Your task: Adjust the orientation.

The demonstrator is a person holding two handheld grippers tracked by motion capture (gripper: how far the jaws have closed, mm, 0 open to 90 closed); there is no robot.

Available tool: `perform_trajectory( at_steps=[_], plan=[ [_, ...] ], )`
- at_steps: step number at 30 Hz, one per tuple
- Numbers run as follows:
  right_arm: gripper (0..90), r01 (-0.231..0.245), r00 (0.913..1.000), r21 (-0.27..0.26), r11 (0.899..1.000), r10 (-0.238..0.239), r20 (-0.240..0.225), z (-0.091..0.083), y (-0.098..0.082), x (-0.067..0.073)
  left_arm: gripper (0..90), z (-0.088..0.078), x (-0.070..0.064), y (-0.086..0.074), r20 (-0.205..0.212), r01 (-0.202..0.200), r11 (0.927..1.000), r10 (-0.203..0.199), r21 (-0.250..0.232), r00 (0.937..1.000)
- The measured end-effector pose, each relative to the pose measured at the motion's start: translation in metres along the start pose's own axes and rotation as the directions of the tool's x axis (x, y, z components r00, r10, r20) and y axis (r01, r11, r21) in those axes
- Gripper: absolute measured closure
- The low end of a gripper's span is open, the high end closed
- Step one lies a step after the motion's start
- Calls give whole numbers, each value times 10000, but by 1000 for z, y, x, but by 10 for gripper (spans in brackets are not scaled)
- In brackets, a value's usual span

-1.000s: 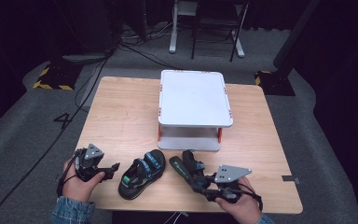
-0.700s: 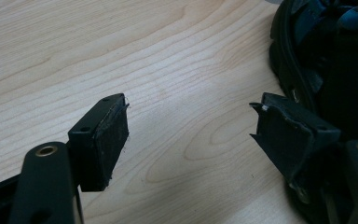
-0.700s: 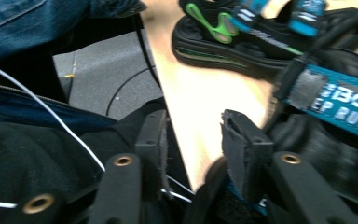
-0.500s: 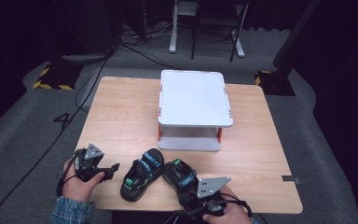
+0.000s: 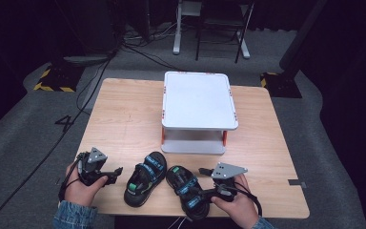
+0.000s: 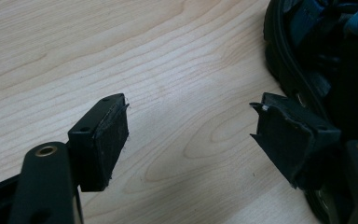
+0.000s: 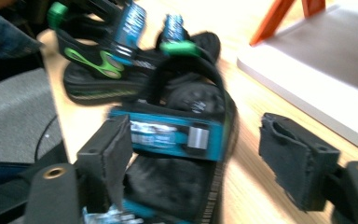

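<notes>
Two black sport sandals with teal and green straps lie side by side at the near edge of the wooden table [image 5: 124,124], in front of the white two-tier stand [image 5: 198,102]. The right sandal [image 5: 187,188] sits just in front of the stand's lower shelf and a little to the side; the left sandal [image 5: 145,177] lies just beside it, farther from the stand's right end. Right gripper [image 7: 193,154] has just been opening: jaws stand wide, the right sandal's teal heel strap between them but seemingly untouched, though the right gripper view is blurred. Left gripper [image 6: 191,135] rests away from the stand past the left sandal, jaws apart over bare wood, the sandal's sole close to one pad. Judgement: the pair is being set out or taken up for the stand. To do this well, square the right jaws across the strap or sole edge, close firmly before lifting, keep the sole level, and let the left gripper take its sandal by the rim, not a loose strap
</notes>
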State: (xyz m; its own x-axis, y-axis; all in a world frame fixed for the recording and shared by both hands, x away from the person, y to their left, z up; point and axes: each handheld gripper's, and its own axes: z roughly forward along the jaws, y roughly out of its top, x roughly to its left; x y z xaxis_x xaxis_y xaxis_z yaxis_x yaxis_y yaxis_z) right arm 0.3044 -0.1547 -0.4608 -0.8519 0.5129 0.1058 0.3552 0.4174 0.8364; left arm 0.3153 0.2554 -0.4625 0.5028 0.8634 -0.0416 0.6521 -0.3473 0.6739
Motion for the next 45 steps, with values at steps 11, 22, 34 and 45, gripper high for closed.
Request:
perform_trajectory(
  at_steps=[11,22,34,45],
  plan=[
    [456,381,9916,665,9971,-295,-1260,18,1,-3,256,2,-1,0,28,-136,9999,135,90,9999],
    [724,1138,9874,245,9932,-1104,-1135,3,17,0,256,1,0,-1,40,-71,10000,71,66,10000],
    [695,121,9982,853,9963,-70,-595,-46,5,-87,256,1,0,-2,16,-4,10000,4,38,10000],
    [436,-558,9976,1112,9922,600,-345,-54,-4,-103,256,2,0,-2,88,-65,9999,64,124,9999]
  ],
)
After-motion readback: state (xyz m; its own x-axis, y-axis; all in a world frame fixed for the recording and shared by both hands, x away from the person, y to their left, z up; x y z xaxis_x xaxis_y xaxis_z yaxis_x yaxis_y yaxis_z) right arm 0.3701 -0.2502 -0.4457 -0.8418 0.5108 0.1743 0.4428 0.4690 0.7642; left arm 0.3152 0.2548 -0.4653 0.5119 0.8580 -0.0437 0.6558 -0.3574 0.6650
